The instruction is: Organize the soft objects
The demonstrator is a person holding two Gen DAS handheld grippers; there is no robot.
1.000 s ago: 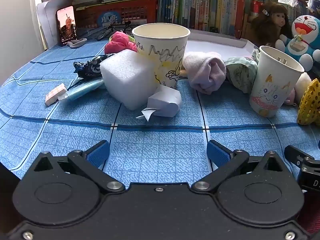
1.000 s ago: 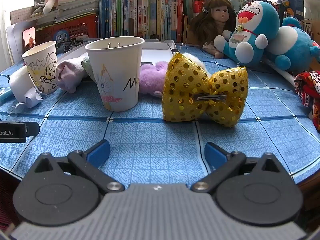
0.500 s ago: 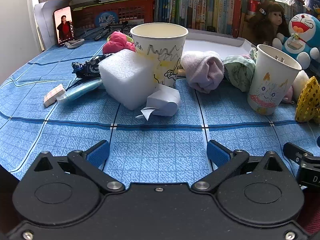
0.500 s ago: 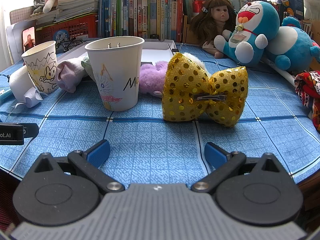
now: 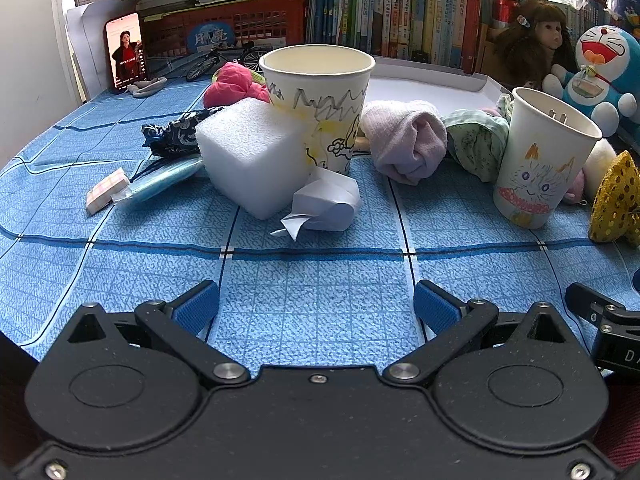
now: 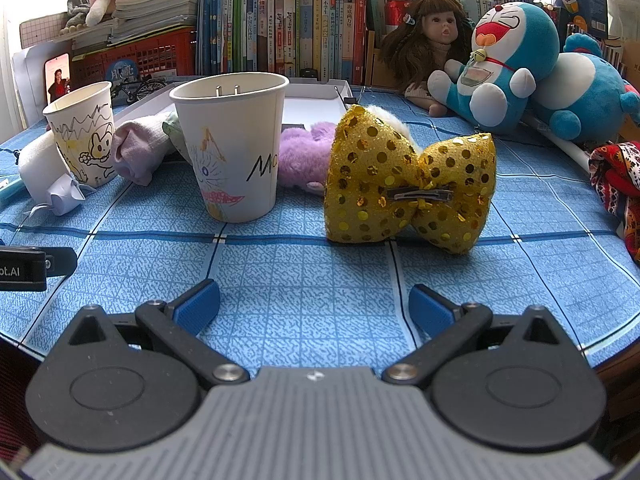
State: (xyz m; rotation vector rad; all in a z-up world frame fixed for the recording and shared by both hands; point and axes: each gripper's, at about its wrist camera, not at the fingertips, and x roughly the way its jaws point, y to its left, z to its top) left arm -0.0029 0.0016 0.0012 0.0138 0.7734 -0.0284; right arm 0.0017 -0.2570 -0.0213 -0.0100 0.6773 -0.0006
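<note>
My left gripper (image 5: 316,308) is open and empty, low over the blue cloth, well short of a white foam block (image 5: 252,156) and a crumpled paper (image 5: 324,204). Behind them stand a doodled paper cup (image 5: 320,100), a pink rolled cloth (image 5: 404,140), a green cloth (image 5: 476,144) and a cat-drawn cup (image 5: 540,164). My right gripper (image 6: 314,306) is also open and empty, facing a gold sequin bow (image 6: 408,184), with that cat-drawn cup (image 6: 232,152) to the left and a purple plush (image 6: 300,156) behind.
A white tray (image 6: 312,98) lies behind the cups. A doll (image 6: 424,48) and blue cat plushes (image 6: 504,64) sit at the back right, books and a red crate behind. A red patterned cloth (image 6: 616,184) lies at the right edge. A dark cloth (image 5: 176,136), a mask packet (image 5: 160,180) and a phone (image 5: 126,52) are on the left.
The left wrist view has shifted slightly, with the objects sitting a little lower and left in frame. The right gripper and the objects have not moved.
</note>
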